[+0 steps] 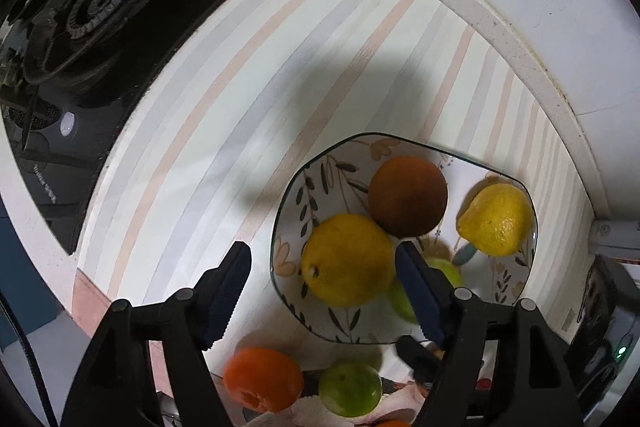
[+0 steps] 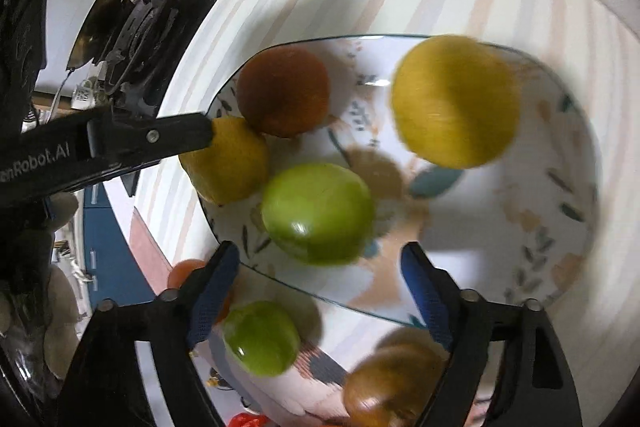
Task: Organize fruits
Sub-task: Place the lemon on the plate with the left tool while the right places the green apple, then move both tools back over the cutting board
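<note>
- Hovering over the striped mat point(image 1: 224, 115), the left gripper point(image 1: 324, 291) stands with its jaws apart and nothing pressed between the pads; a big lemon point(image 1: 348, 259) lies below the gap.
- Left of the bowl, a gas stove point(image 1: 92, 7) is set into the counter.
- The floral bowl point(image 1: 292, 195) holds the big lemon, a brown-orange fruit point(image 1: 407, 195), a second lemon point(image 1: 496, 219) and a green apple point(image 2: 318, 213).
- An orange point(image 1: 262, 379) and another green apple point(image 1: 350, 389) lie outside the bowl's near rim.
- The right gripper point(image 2: 320, 291) gapes wide and empty over that rim.

left tongs point(image 1: 322, 291): open, pointing down | right tongs point(image 2: 320, 291): open, empty
</note>
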